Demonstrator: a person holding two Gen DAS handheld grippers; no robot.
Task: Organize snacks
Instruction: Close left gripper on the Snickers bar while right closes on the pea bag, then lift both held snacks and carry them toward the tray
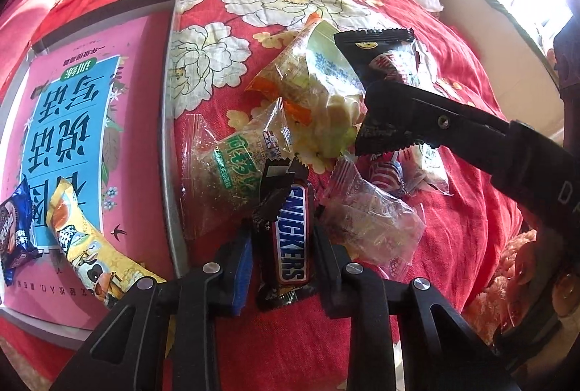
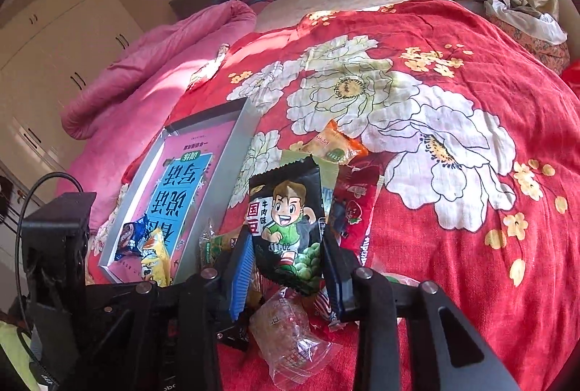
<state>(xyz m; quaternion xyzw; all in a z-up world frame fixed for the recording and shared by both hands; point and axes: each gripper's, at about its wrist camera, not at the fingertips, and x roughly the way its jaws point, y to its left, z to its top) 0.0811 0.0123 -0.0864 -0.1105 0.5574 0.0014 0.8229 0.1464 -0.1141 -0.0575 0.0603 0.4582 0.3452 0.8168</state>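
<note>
Tray, far left: grey-rimmed, lying on the red floral bedspread, with a pink-and-blue book as its floor. Two snacks are inside at the near end, a dark blue biscuit packet and a yellow packet. Judged as the portion already sorted.

Loose pile, just right of the tray rim, on the bedspread:
- clear packet with green print, touching the rim;
- Snickers bar, between the pads of the left gripper; the jaws are drawn in to the wrapper's sides, seemingly gripping it, and the bar lies low against the cloth;
- orange-and-clear packet, behind;
- crinkled clear wrapper, right of the bar;
- red-and-white sweets, partly hidden.

Black pea snack packet, cartoon boy on the front: clamped between the jaws of the right gripper, held upright over the pile. A red strawberry packet sits just behind it.

Status: two items placed, two in grippers, at least five still loose. Well short of halfway.
</note>
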